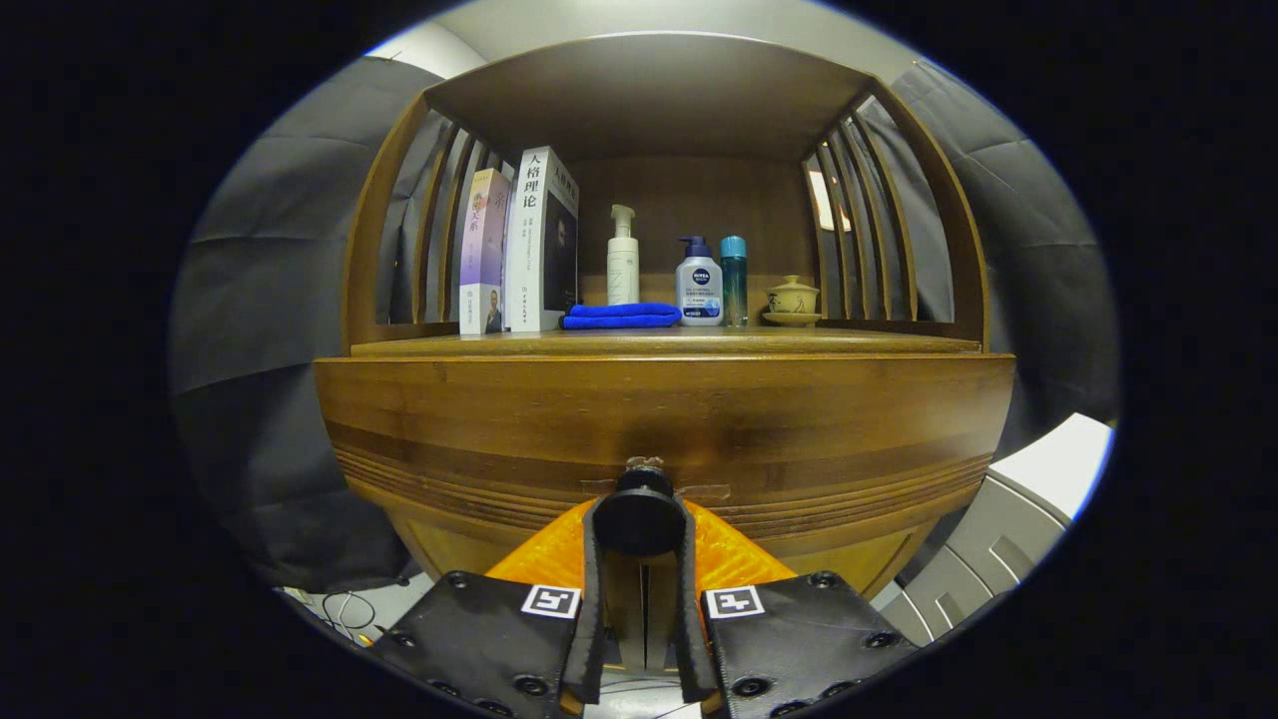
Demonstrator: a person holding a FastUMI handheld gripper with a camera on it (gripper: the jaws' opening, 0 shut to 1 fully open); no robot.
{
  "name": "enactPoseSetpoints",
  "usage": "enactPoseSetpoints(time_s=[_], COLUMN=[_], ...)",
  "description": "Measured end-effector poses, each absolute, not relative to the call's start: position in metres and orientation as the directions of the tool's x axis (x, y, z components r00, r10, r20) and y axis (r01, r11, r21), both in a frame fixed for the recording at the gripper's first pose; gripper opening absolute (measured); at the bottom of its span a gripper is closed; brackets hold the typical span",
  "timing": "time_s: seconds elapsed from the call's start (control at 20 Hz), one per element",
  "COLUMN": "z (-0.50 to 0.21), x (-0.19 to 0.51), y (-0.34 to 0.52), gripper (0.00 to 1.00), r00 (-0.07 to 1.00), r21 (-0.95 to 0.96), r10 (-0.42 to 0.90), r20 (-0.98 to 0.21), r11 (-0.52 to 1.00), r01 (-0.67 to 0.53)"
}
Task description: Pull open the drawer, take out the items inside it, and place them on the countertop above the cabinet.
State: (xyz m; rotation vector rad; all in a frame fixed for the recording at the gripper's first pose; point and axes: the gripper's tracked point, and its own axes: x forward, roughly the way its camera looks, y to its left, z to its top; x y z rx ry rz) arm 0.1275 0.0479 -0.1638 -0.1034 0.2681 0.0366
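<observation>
Jaws [639,521] clenched on the knob [639,514], low in the middle of the frame, one finger pressing each side of it. Knob dark and round, fixed on the drawer [659,429], the wide wooden front across the centre of the frame. Drawer looks closed or nearly so (cannot tell exactly, the front curves strongly in this lens); inside not visible, so contents cannot be told.

Just above the drawer, the bench [849,343], a flat wooden top under a hutch with slatted sides. On the bench, from left of centre to right of centre:
- two books [519,245] standing upright, touching each other
- a blue cloth [621,316] folded flat, just beside the books
- a white pump bottle [623,260] standing behind the cloth
- a wider pump bottle [699,285] with dark blue pump, just right of the cloth
- a slim teal bottle [734,280] close against it
- a lidded cup [793,298] on a saucer, a little apart, nearest the right slats

Grey cloth wall at left and right of the cabinet. At lower left of the frame, cables [349,609] on the floor.
</observation>
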Motion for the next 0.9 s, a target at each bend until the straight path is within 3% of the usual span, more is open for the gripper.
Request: enactPoseSetpoints(time_s=[0.9], z=[-0.161], x=[0.021], y=[0.048], gripper=[0.32], r00=[0.952], r21=[-0.133], r10=[0.089], r20=[-0.293], r11=[0.982], r01=[-0.133])
